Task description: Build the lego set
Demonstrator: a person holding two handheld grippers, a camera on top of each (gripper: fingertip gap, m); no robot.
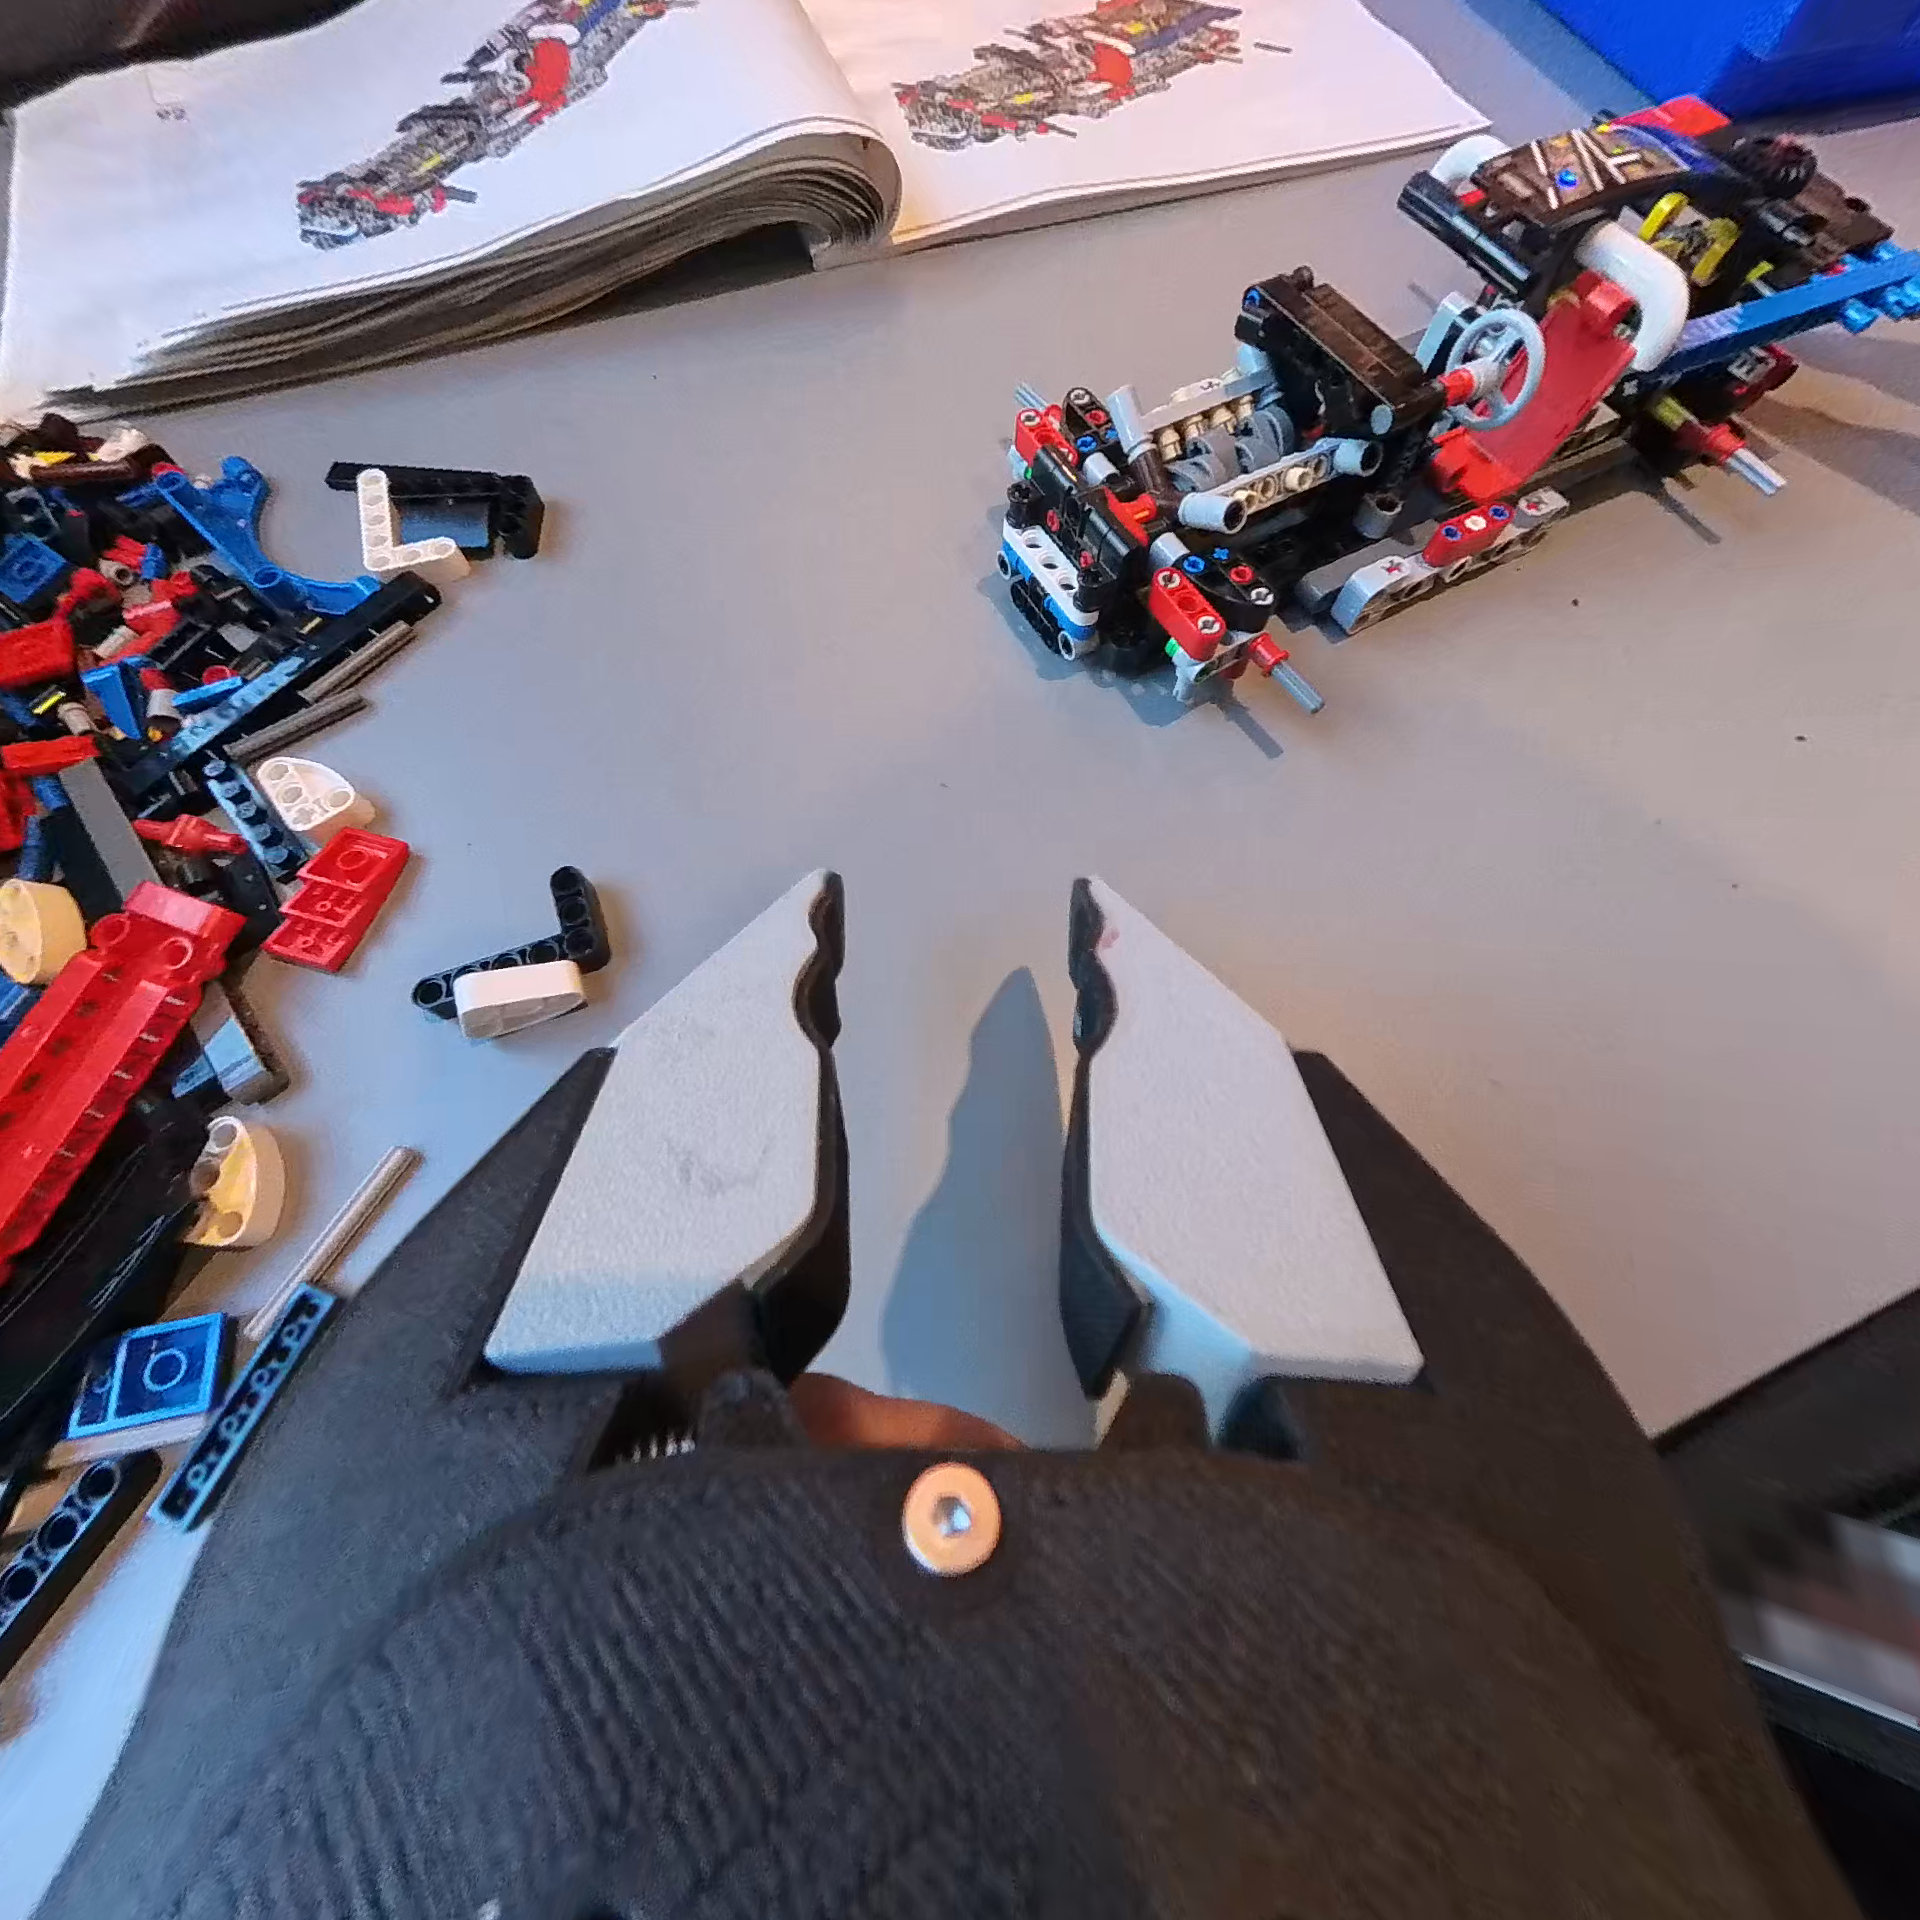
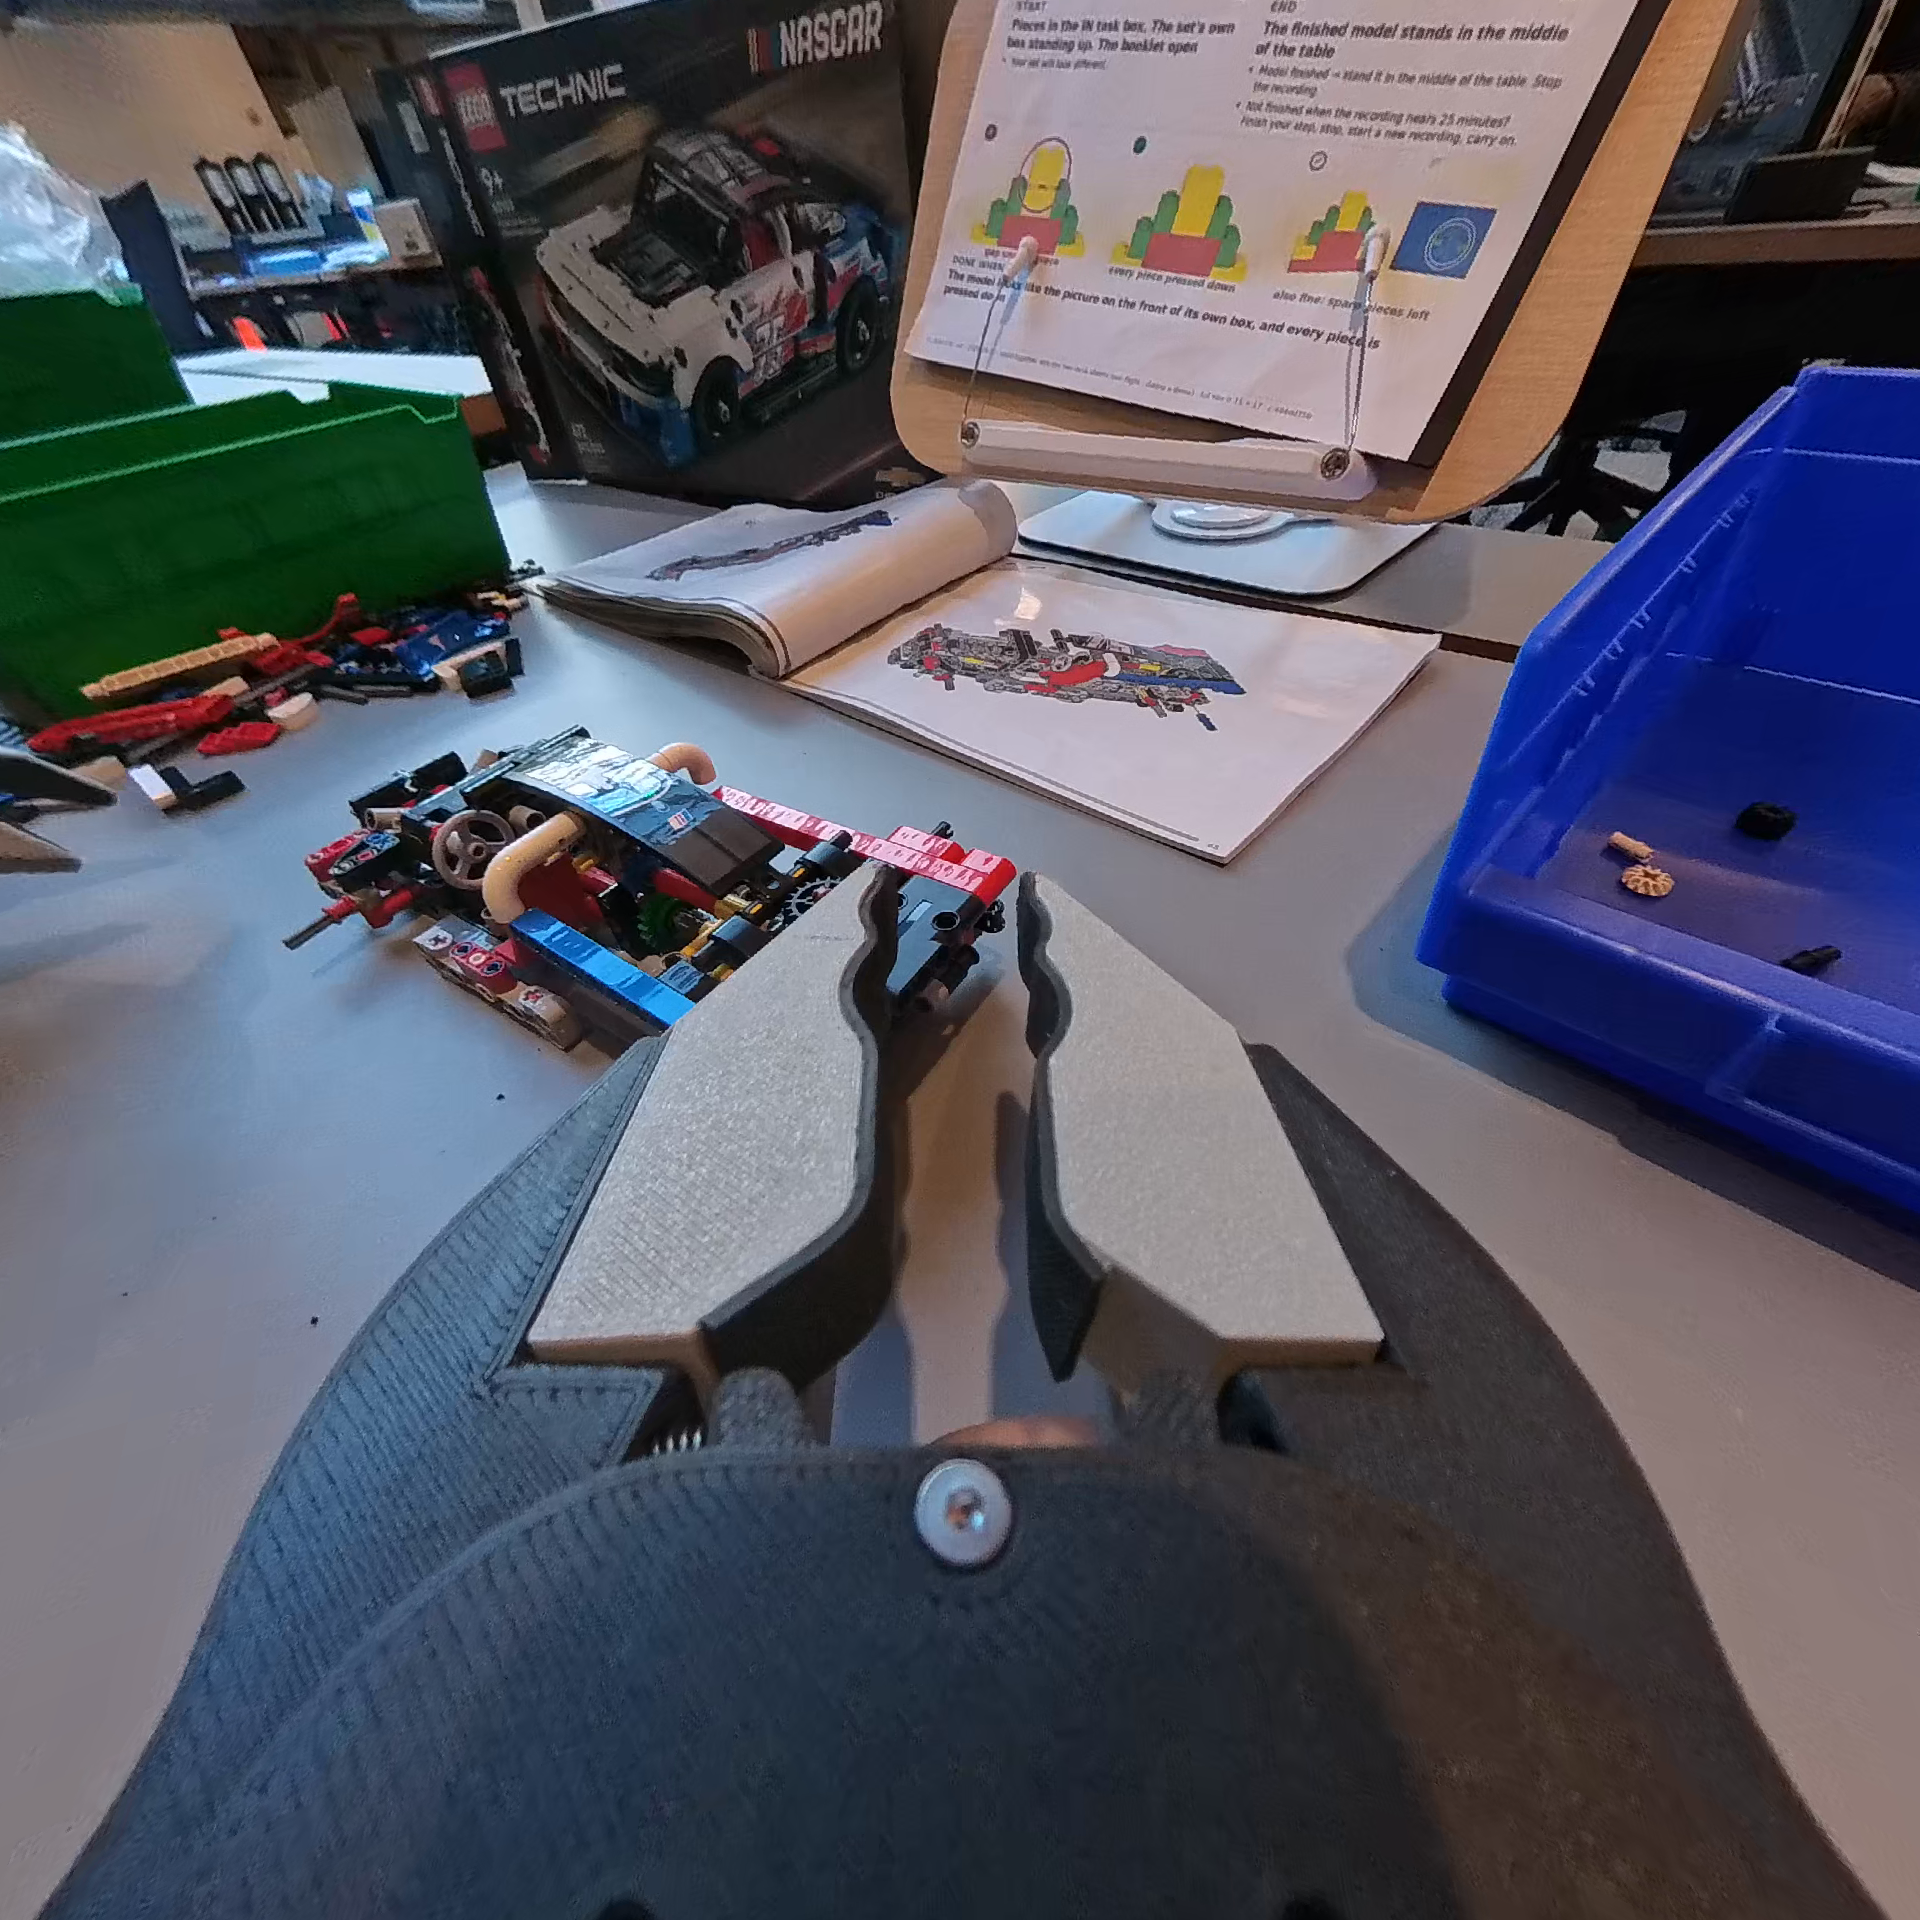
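- Both grippers, left gripper (image 1: 954, 883) and right gripper (image 2: 951, 878), gape empty above the table.
- I risk nudging the half-built car (image 2: 644, 883), scattering pins, if my right descends carelessly.

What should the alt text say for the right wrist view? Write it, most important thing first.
The right tool, open and empty, hangs low over a grey table, its tips right at the rear of a half-built lego car chassis. Behind lie an open instruction booklet and loose pieces; a blue bin sits right.
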